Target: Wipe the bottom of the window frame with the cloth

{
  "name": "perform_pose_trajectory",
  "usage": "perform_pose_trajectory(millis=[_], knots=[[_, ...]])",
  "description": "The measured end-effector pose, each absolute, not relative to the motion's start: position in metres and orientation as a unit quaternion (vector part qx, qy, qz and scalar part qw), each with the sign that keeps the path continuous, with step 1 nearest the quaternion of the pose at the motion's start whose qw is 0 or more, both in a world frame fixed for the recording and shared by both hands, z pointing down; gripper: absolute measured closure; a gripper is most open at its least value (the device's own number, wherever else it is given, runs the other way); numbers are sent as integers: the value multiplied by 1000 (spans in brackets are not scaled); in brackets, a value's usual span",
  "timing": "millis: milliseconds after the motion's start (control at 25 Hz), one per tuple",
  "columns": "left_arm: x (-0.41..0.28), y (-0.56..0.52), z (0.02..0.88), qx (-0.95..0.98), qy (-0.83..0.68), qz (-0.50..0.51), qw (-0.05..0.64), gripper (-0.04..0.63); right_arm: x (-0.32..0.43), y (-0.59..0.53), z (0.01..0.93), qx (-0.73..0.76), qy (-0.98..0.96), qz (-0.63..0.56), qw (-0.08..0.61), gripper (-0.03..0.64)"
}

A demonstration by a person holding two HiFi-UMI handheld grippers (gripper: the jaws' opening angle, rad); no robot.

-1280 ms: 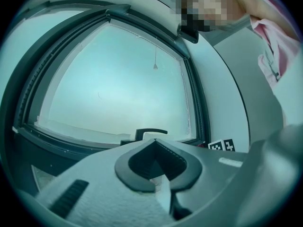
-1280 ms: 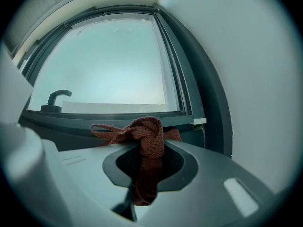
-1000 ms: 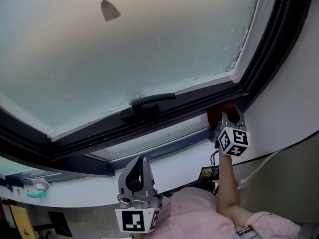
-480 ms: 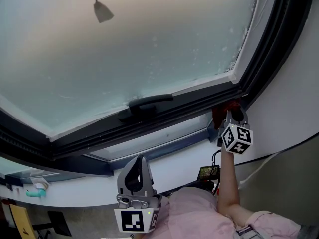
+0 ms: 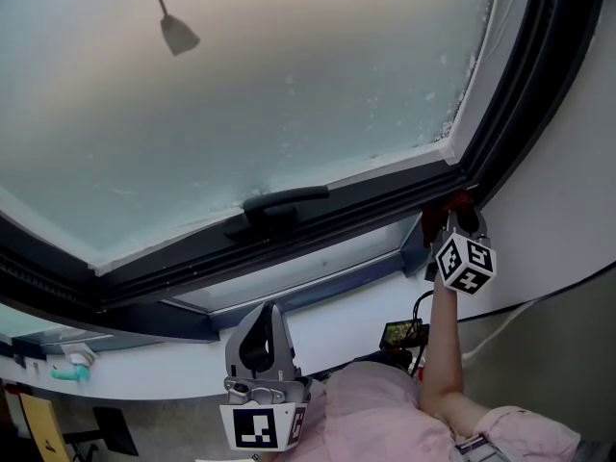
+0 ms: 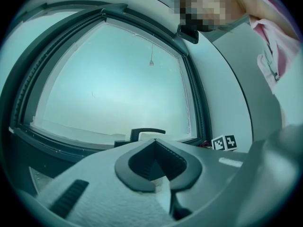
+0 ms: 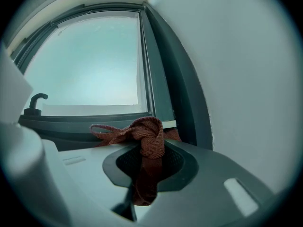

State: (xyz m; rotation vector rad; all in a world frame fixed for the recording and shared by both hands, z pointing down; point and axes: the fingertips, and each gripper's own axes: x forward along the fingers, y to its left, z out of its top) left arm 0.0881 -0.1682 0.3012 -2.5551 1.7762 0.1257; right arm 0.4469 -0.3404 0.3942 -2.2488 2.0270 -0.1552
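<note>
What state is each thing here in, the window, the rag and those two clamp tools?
right gripper: shut on the cloth, by the window's lower right corner
cloth: bunched, pinched in those jaws
left gripper: shut, empty, held low
window: looks closed
handle: lying level along the sash

Red-brown cloth (image 7: 147, 141) bunched at dark window frame (image 5: 289, 234) bottom right corner

No readable words, labels or numbers show anywhere; the cubes carry only black-and-white square marker patterns.
</note>
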Motion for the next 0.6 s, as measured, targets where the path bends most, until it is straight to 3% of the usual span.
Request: perform_pose_trajectory(millis=[600], knots=[[103, -174, 303, -819, 572, 41, 12, 598, 458, -344, 394, -735, 675, -45, 47, 563]])
